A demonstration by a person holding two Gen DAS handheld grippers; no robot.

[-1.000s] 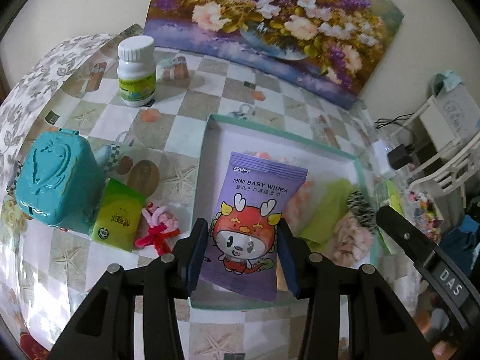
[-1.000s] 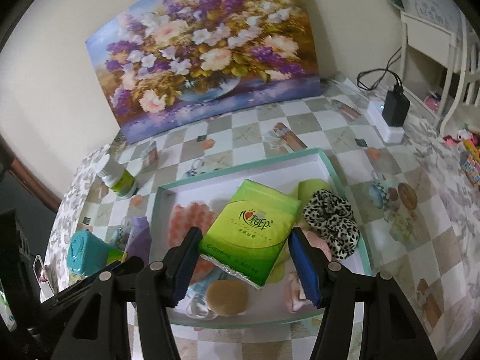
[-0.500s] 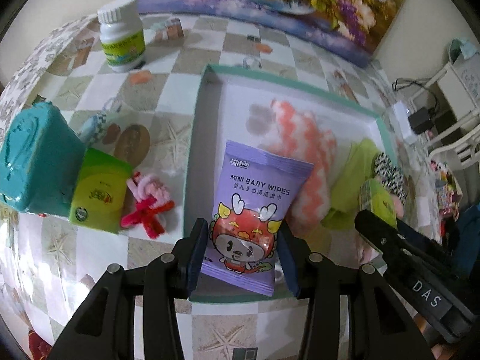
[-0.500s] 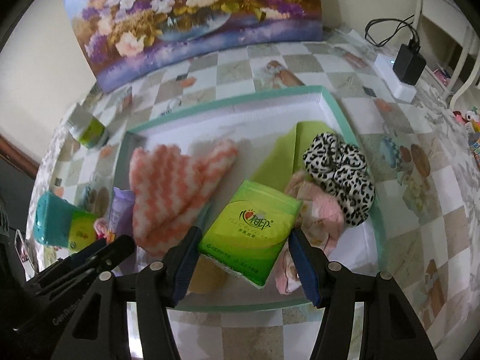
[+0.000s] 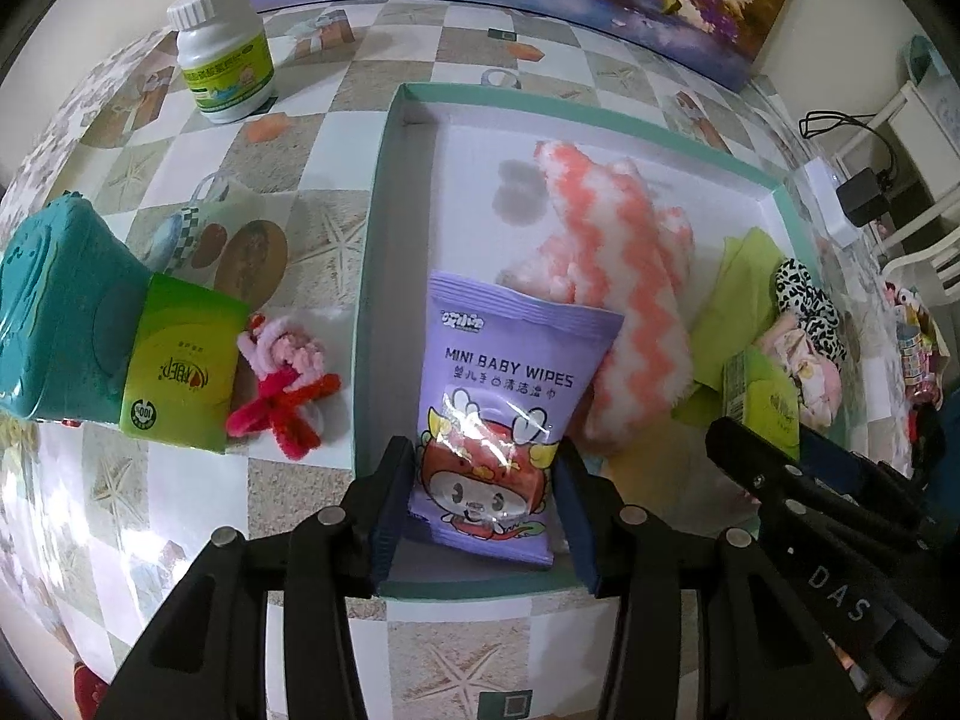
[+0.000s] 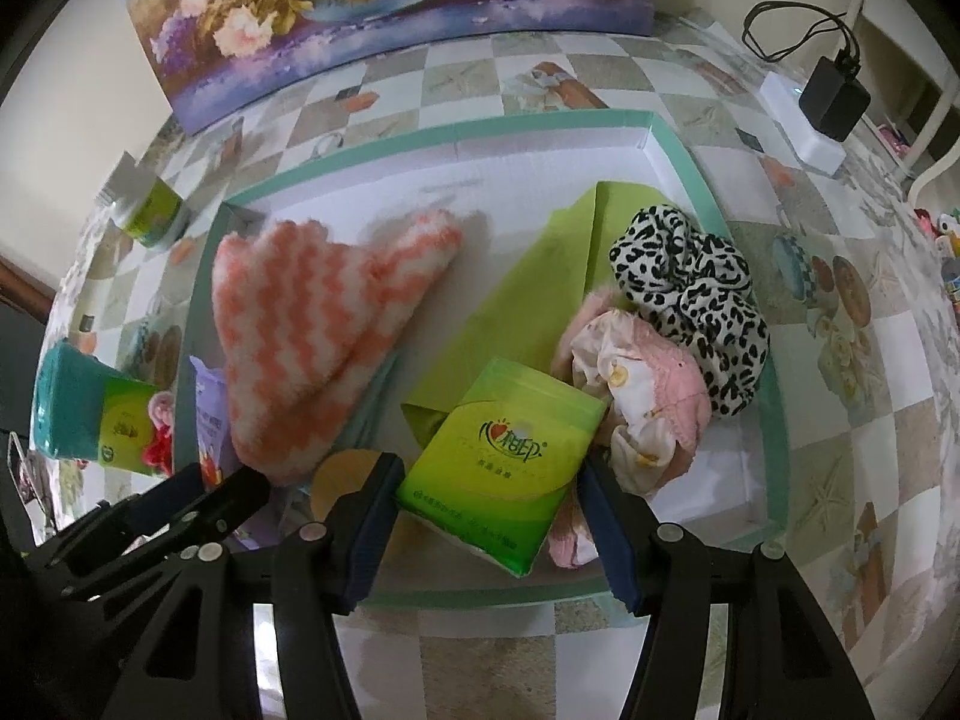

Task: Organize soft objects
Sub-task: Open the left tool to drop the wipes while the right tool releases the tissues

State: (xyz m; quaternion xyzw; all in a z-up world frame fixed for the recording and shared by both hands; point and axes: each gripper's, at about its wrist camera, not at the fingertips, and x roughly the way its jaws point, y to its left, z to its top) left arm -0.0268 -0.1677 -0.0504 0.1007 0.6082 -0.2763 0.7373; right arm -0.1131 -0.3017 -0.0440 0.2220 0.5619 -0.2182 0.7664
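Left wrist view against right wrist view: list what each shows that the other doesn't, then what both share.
Left only: the purple baby wipes pack front-on in the left claw, and the whole white bottle.
Right only: the beige round pad and the full leopard scrunchie.
Both: the teal tray, the striped cloth, and the green tissue pack in the right claw.

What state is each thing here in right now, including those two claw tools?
left gripper: shut on the baby wipes pack, over the tray
right gripper: shut on the green tissue pack
striped towel: folded, lying in tray
leopard scrunchie: in tray
white bottle: upright, capped, outside tray
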